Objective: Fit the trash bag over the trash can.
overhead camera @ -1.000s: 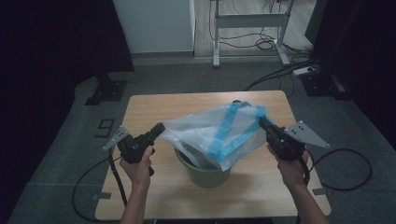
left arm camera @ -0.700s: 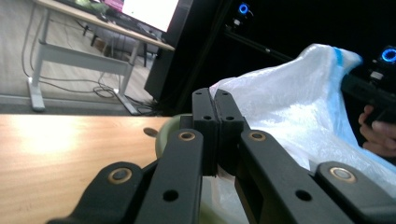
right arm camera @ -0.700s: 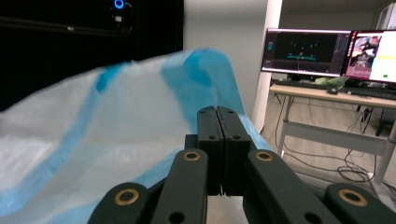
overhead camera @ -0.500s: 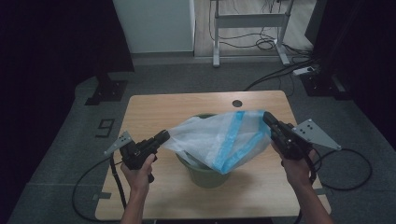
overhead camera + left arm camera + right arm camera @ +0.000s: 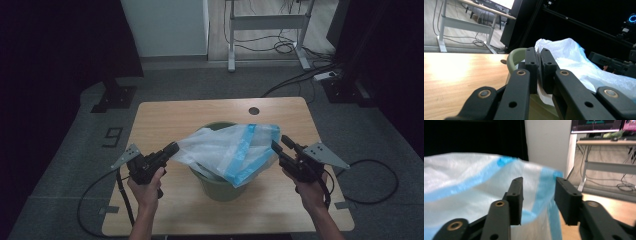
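A green bin (image 5: 219, 189) stands in the middle of the wooden table (image 5: 200, 112). A white see-through plastic bag (image 5: 225, 147) with a blue band lies spread over its mouth. My left gripper (image 5: 172, 148) is shut on the bag's left edge; in the left gripper view the jaws (image 5: 539, 62) pinch the white film (image 5: 566, 52) beside the bin's rim (image 5: 515, 53). My right gripper (image 5: 279, 145) is at the bag's right edge. Its jaws have just been opening. They (image 5: 537, 195) stand apart with the blue-banded edge (image 5: 469, 182) loose between them.
A round hole (image 5: 254, 110) sits near the table's far edge. Beyond the table are a white desk frame (image 5: 265, 25), floor cables (image 5: 300, 80) and a black stand base (image 5: 114, 95). A cable trails from each gripper across the grey floor.
The bag has sunk from above the bin onto its mouth. My right gripper came down with it and its jaws have parted. The left gripper has stayed put, still clamped.
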A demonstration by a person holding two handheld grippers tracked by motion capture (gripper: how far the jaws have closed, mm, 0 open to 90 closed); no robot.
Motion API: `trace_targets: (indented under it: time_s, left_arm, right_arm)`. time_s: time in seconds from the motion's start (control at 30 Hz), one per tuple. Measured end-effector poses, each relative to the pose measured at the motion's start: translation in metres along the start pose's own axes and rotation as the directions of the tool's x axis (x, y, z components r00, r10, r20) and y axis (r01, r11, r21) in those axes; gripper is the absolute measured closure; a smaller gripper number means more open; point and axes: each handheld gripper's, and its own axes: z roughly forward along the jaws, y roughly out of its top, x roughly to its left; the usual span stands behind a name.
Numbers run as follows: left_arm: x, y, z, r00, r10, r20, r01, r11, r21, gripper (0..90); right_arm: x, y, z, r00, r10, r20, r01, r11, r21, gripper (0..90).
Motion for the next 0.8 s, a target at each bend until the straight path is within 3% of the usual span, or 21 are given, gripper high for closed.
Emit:
trace_targets:
  time_s: [0.27,0.37,0.43,0.57,0.63,0.8]
  left_arm:
    - [0.005,-0.003,-0.001,0.9999,-0.017,-0.002,0.017,0.9999,0.0,85.8]
    - [0.006,-0.004,-0.001,0.9998,-0.02,0.001,0.02,0.9998,0.005,85.7]
    - [0.006,-0.004,-0.002,0.9998,-0.021,0.006,0.021,0.9998,0.004,85.5]
    - [0.004,0.001,-0.004,0.9993,-0.008,0.037,0.008,0.9999,0.014,82.6]
    - [0.0,0.005,-0.004,0.9989,0.018,0.044,-0.019,0.9995,0.025,78.1]
    - [-0.012,0.025,-0.004,0.9953,0.086,0.046,-0.087,0.9956,0.034,57.1]
  right_arm:
    - [-0.003,-0.017,0.01,0.9968,0.079,-0.013,-0.078,0.995,0.058,49.4]
    - [-0.003,-0.02,0.013,0.9924,0.113,-0.048,-0.11,0.992,0.069,55.2]
    - [-0.002,-0.02,0.016,0.9911,0.115,-0.066,-0.11,0.991,0.074,65.9]
    - [0.002,-0.015,0.018,0.996,0.073,-0.051,-0.07,0.996,0.057,87.7]
    - [0.005,-0.01,0.017,0.9987,0.038,-0.032,-0.037,0.998,0.044,88.8]
    - [0.007,0.005,0.015,0.9998,-0.011,-0.015,0.011,1.0,0.017,88.9]
